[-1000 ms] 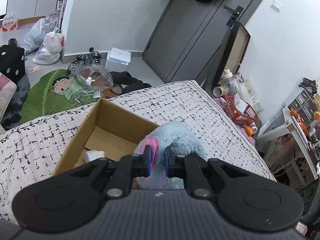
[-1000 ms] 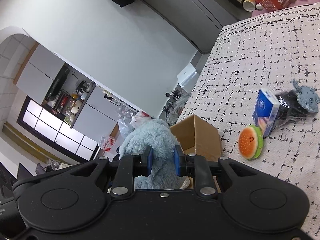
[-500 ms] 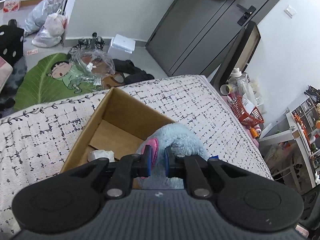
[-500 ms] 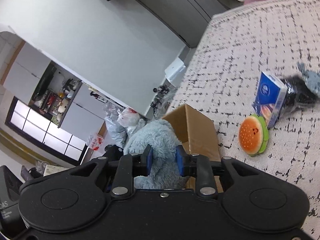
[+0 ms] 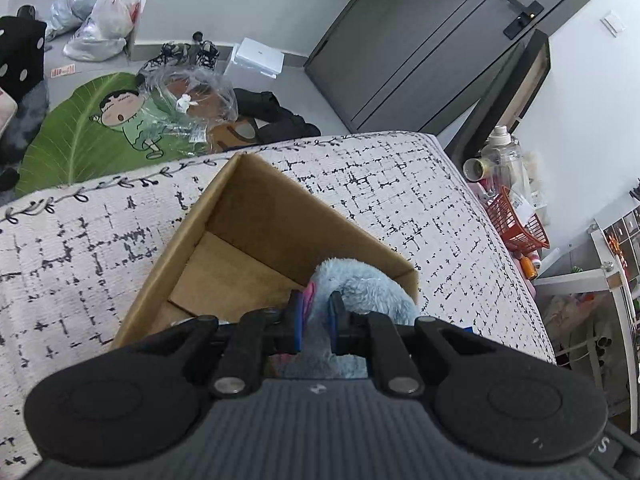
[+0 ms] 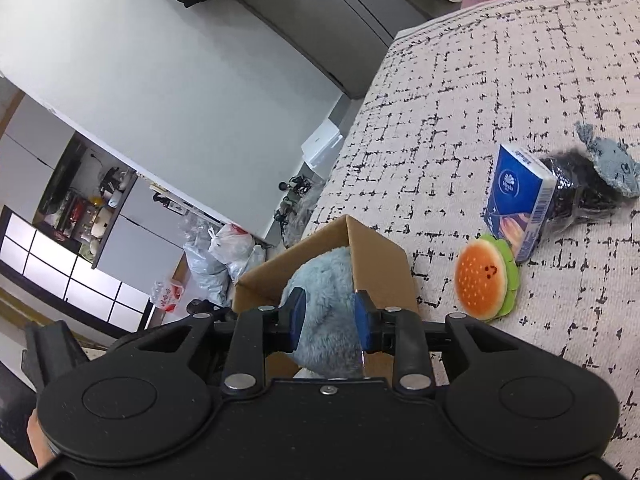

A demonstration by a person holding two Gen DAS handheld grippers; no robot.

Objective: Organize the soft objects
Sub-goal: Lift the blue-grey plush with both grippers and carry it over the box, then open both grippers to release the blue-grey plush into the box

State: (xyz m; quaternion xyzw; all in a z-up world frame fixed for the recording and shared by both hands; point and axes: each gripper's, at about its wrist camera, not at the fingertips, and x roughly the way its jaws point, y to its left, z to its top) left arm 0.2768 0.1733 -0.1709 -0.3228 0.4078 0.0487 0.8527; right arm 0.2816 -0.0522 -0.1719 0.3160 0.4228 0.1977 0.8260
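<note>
We hold the blue plush toy [image 5: 362,286] with both tongs at once. The left tongs [image 5: 316,318] are nearly closed, pinching a thin part of it with a pink patch; the right tongs [image 6: 328,322] are wider, clamped on its fluffy body. The toy hangs partly inside the cardboard box [image 5: 256,236], against the box's near right corner, and the box sits near the far edge of the bed [image 5: 400,184].

The main risk we see is the toy catching on the box wall. Its bulk presses that corner, and the light box could tip or slide toward the bed's edge if we push down off-centre. Releasing one pair of tongs before the other could let the toy swing and flop over the rim. Pulling the two grips apart would stretch the plush.

Out on the bed, well apart from the box, lie a burger plush [image 6: 486,282], a blue tissue pack [image 6: 518,200] touching it, and a dark bundle [image 6: 580,192] just beyond, not yet put away.
</note>
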